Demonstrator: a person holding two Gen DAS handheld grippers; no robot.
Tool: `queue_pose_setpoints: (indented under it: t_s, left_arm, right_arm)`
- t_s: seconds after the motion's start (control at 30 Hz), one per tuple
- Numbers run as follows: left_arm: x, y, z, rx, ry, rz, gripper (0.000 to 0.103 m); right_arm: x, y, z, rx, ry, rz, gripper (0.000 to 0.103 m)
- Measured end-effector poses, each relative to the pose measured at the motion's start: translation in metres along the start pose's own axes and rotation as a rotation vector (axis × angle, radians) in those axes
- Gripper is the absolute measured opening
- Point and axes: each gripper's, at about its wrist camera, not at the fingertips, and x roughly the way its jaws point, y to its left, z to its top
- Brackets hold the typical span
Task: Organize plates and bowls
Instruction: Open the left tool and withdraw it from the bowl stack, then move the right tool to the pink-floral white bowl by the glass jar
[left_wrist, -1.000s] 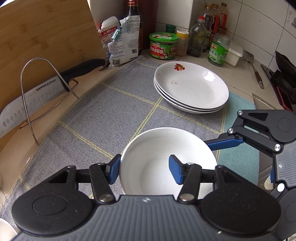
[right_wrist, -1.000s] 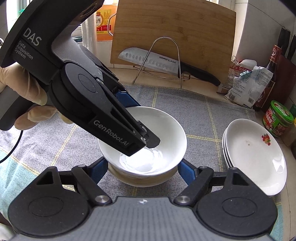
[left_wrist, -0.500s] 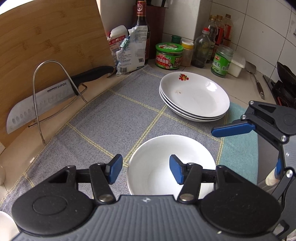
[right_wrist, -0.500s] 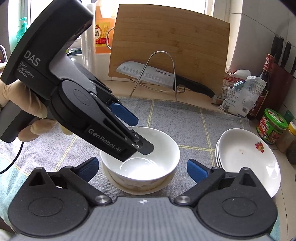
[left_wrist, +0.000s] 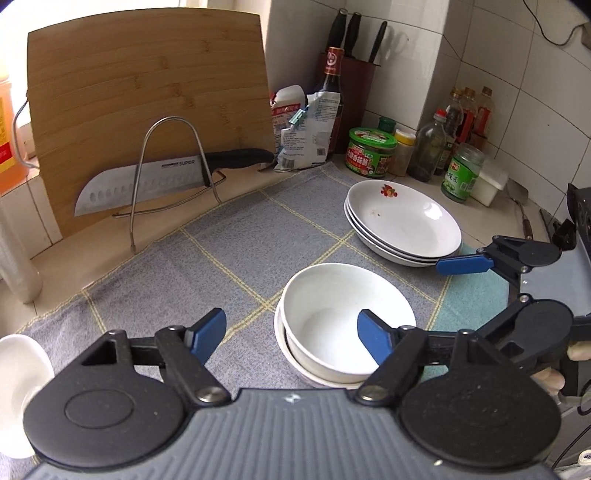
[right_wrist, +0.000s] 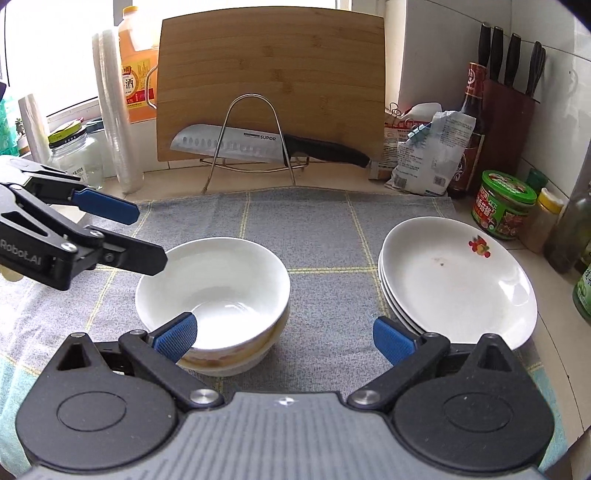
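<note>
Grey checked cloth (right_wrist: 317, 229) is covering the desk (right_wrist: 332, 181), and everything for the job is sitting on it. Going from the left in the right wrist view, the left gripper (right_wrist: 125, 232) is hovering just beside the rim of the nested bowls (right_wrist: 218, 273), its jaws standing apart and holding nothing. The bowls are resting as one stack, a white one sitting inside another, near the middle of the cloth. Behind them a bamboo cutting board (right_wrist: 269, 74) is leaning upright with a knife (right_wrist: 255, 144) lying across a wire stand (right_wrist: 251, 136). The right gripper (right_wrist: 284, 336) is reaching forward with its jaws spread wide and gripping nothing; one blue pad is overlapping the near rim of the bowls in the picture, the other is lying just beside the plates. Further right, the stack of plates (right_wrist: 458, 280) is sitting on the cloth, well apart from the bowls, the top one carrying a small red flower print. A green-lidded jar (right_wrist: 506, 203) is standing on the bare desk beyond them.

In the left wrist view, the left gripper (left_wrist: 291, 332) is likewise showing wide jaws around the near side of the bowls (left_wrist: 343, 314).
</note>
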Motion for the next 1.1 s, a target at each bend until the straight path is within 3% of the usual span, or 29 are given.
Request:
queue_pose_setpoints:
  t_s: [0.23, 0.33, 0.7, 0.97, 1.1]
  left_arm:
    - [-0.023, -0.004, -0.027, 0.0, -0.072, 0.142, 0.093]
    - [-0.029, 0.002, -0.042, -0.025, -0.075, 0.207, 0.094]
    - [-0.06, 0.071, -0.101, -0.202, -0.057, 0.424, 0.098]
    - [-0.08, 0.115, -0.112, -0.243, -0.031, 0.465, 0.098]
    - [-0.082, 0.13, -0.106, -0.186, -0.01, 0.443, 0.098]
  right_arm:
    - [-0.007, 0.008, 0.002, -0.015, -0.01, -0.002, 0.103]
    - [-0.011, 0.019, 0.004, -0.029, -0.014, 0.011, 0.103]
    - [-0.003, 0.076, 0.032, -0.133, -0.027, 0.064, 0.103]
    - [0.015, 0.135, 0.054, -0.28, -0.041, 0.136, 0.103]
    - [0.032, 0.16, 0.059, -0.342, -0.03, 0.184, 0.103]
